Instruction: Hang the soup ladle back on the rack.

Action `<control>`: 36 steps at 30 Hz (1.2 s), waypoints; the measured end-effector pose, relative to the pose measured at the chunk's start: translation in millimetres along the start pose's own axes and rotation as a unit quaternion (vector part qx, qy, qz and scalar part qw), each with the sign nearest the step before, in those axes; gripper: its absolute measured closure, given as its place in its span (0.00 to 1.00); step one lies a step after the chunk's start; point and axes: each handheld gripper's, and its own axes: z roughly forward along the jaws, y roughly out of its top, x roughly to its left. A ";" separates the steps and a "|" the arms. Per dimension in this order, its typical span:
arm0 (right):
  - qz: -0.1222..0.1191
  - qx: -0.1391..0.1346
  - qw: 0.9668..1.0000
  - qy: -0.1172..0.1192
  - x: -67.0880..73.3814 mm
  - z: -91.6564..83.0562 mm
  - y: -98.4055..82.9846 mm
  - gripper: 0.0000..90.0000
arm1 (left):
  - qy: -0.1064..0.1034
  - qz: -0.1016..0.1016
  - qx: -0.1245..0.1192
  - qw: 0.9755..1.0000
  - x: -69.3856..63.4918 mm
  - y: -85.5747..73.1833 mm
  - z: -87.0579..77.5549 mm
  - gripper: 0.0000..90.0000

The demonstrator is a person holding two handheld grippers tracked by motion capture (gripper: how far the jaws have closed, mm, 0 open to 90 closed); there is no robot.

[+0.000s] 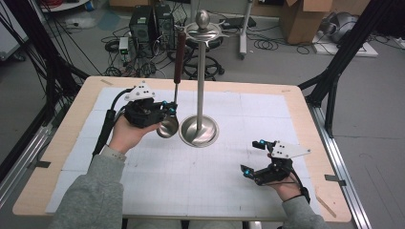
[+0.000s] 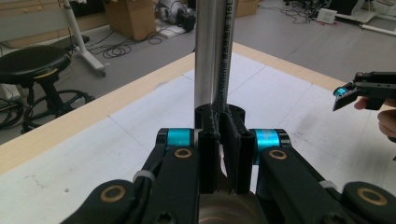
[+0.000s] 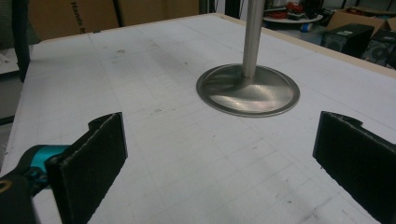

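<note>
Grey sleeves come in over the near edge of the bench point(image 1: 57, 157), each hand carrying a gripper. Close to the near right corner, the right gripper point(image 1: 253, 157) hovers low over the white gridded mat point(image 1: 191, 186) with its jaws spread wide and nothing between them; in the right gripper view the two black pads point(image 3: 98, 154) stand well apart, framing bare mat and the round base of the stand.

Toward the left side of the bench, about midway back, the left gripper point(image 1: 168, 110) is clamped on the thin metal shaft of a ladle point(image 1: 175, 90). In the left gripper view the jaws are pressed together around that shaft point(image 2: 223, 51), which rises just beside the stand's pole point(image 2: 205, 46). The ladle stands nearly upright, dark brown handle at the top and shiny bowl at the bottom, just beside the base's left rim.

Near the middle of the bench stands the steel stand point(image 1: 200, 86): a round dished base, a tall pole, and a hooked disc topped by a knob.
</note>
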 end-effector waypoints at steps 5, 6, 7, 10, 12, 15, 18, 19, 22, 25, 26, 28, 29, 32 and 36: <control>-0.001 0.000 1.000 0.000 0.2 -0.2 0.2 0.02 | 0.003 -0.001 0.001 1.000 -0.6 0.8 4.5 0.94; -0.001 0.000 1.000 0.000 0.2 -0.2 0.2 0.02 | 0.004 -0.002 0.001 1.000 -0.8 1.1 5.0 0.94; -0.001 0.000 1.000 0.000 0.1 -0.2 0.1 0.02 | 0.005 -0.003 0.001 1.000 -0.9 1.1 5.1 0.94; 0.000 0.000 1.000 0.000 0.1 0.1 0.1 0.02 | 0.007 0.000 0.002 1.000 -0.4 1.3 4.9 0.94; 0.000 0.001 1.000 0.002 0.2 0.1 0.1 0.02 | 0.006 0.000 0.003 1.000 0.0 1.2 4.8 0.94; 0.000 0.001 1.000 0.001 0.3 -0.1 0.1 0.02 | 0.005 -0.001 0.002 1.000 -0.1 1.1 5.2 0.94; 0.000 0.001 1.000 0.002 0.3 0.1 0.1 0.02 | 0.016 0.004 0.002 1.000 0.4 0.9 4.7 0.93; -0.001 0.000 1.000 0.001 0.1 0.0 0.1 0.02 | 0.017 0.004 0.003 1.000 0.8 0.9 4.5 0.93; -0.001 0.000 1.000 0.001 0.0 0.0 0.1 0.02 | 0.014 0.000 -0.014 1.000 0.7 2.0 2.5 0.91; 0.001 0.001 1.000 0.002 0.3 0.0 0.1 0.02 | 0.012 0.000 -0.020 1.000 0.4 3.2 -0.8 0.87; 0.000 0.001 1.000 0.002 0.3 0.0 0.1 0.02 | 0.013 -0.001 -0.019 1.000 0.2 3.1 -1.7 0.86; 0.000 0.001 1.000 0.003 0.4 -0.1 0.1 0.02 | 0.011 -0.001 -0.020 1.000 -0.2 2.4 -4.1 0.85; 0.002 0.001 1.000 0.002 0.5 0.0 0.1 0.02 | 0.006 0.000 -0.022 1.000 -0.4 1.9 -5.4 0.85; 0.002 0.002 1.000 0.003 0.5 0.3 -0.1 0.02 | -0.004 0.002 -0.024 1.000 -2.9 -0.7 -8.5 0.82; 0.001 0.003 1.000 0.003 0.3 0.7 -0.3 0.02 | -0.018 0.009 -0.029 0.999 -6.6 -6.9 -12.1 0.72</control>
